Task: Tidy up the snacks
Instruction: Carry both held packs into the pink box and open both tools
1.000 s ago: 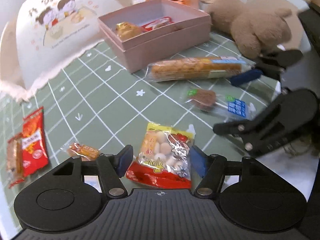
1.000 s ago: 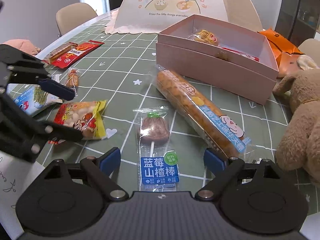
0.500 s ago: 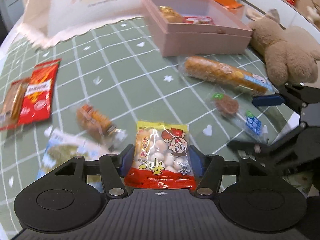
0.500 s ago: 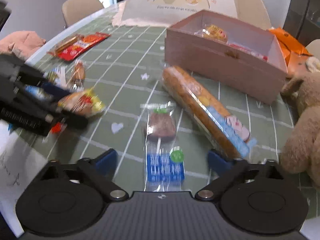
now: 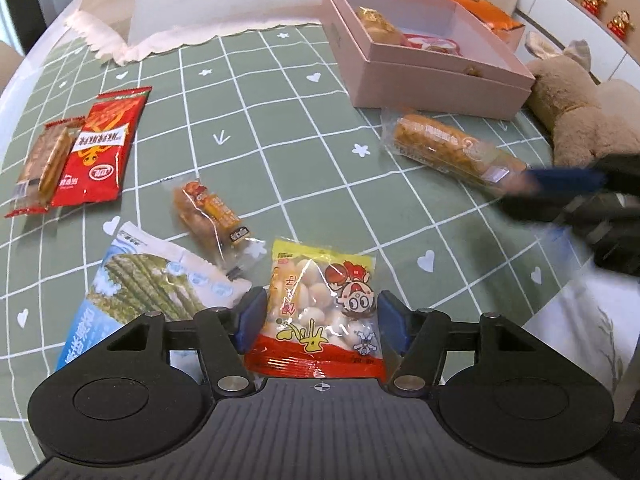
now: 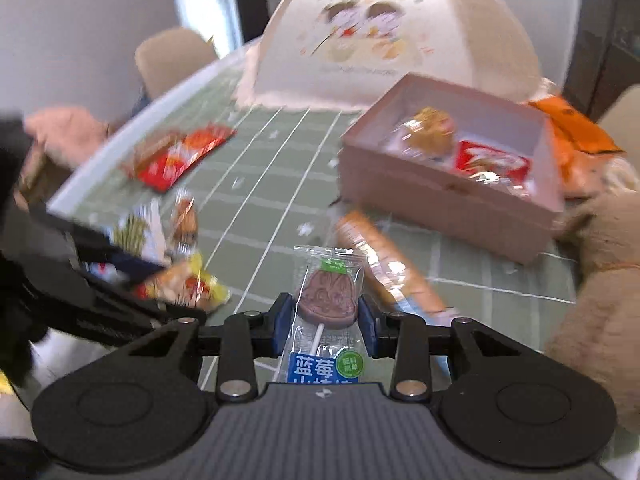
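Observation:
My left gripper (image 5: 322,320) is shut on a yellow and red bag of white candies (image 5: 320,304) and holds it over the near edge of the table. My right gripper (image 6: 325,322) is shut on a wrapped brown lollipop (image 6: 330,292) with a blue label and holds it above the table. The open pink box (image 5: 424,64) holds a gold-wrapped snack (image 5: 378,26) and a red packet (image 5: 430,42); it also shows in the right wrist view (image 6: 452,196). A long biscuit pack (image 5: 452,152) lies in front of the box.
On the green grid tablecloth (image 5: 280,128) lie a small orange snack (image 5: 208,212), a blue seaweed bag (image 5: 148,288), a red packet (image 5: 102,148) and a brown bar (image 5: 46,160). A plush bear (image 5: 580,116) sits at right. A white food cover (image 6: 384,32) stands behind.
My right gripper has closed on the lollipop and lifted it off the table. My left gripper still holds the candy bag and has swung its view further left.

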Tool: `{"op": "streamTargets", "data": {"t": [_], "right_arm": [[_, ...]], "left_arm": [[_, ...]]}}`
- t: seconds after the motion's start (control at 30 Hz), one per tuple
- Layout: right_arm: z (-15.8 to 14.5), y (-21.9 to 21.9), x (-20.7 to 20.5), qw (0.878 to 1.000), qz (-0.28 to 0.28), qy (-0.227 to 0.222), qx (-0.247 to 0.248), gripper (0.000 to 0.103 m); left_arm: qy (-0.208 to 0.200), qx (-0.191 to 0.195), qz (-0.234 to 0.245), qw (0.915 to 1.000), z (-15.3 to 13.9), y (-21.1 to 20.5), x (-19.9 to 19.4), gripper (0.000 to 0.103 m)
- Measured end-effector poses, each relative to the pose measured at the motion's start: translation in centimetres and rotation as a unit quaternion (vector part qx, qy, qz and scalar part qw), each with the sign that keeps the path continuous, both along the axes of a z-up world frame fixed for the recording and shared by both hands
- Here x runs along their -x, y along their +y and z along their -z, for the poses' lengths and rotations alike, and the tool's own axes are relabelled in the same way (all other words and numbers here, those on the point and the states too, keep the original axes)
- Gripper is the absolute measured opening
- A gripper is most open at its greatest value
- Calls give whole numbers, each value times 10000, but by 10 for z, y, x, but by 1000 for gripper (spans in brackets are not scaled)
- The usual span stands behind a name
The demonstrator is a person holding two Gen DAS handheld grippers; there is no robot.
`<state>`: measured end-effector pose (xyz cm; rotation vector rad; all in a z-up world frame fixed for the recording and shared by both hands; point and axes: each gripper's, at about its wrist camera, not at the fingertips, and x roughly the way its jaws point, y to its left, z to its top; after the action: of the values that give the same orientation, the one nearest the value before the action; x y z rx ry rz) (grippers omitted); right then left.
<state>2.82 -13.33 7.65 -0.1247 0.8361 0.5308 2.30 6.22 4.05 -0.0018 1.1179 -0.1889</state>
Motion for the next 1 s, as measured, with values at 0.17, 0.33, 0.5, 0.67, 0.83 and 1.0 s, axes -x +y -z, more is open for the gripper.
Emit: {"op": "streamTargets", "data": {"t": [0.17,0.33,0.5,0.67,0.83,1.0], "right_arm": [[-24,-34,-2,9986,482,-118,-202,35],[-33,-55,1,9963,725,-216,-413,35],[-37,-62,-2,9944,923,-175,-482,35],[-45,-63,-10,9924,1154,-236,-346,35],[-48,-69,-20,9914,1278,-251,-139,35],[-54,-69,-52,9900,1354,-332,-220,35]], "left_arm": [[60,-9,112,9999,-1,-5,-4,62],[-585,929,216,9937,-55,-15,-21,61],[-2115,1986,-238,9567,-145,-22,-71,62],[-2072,2387,-59,9487,-130,-47,-146,59],[-2095,2690,-383,9393,-106,-38,-150,59],[-1811,2379,-565,9526,-92,-13,-132,59]]}}
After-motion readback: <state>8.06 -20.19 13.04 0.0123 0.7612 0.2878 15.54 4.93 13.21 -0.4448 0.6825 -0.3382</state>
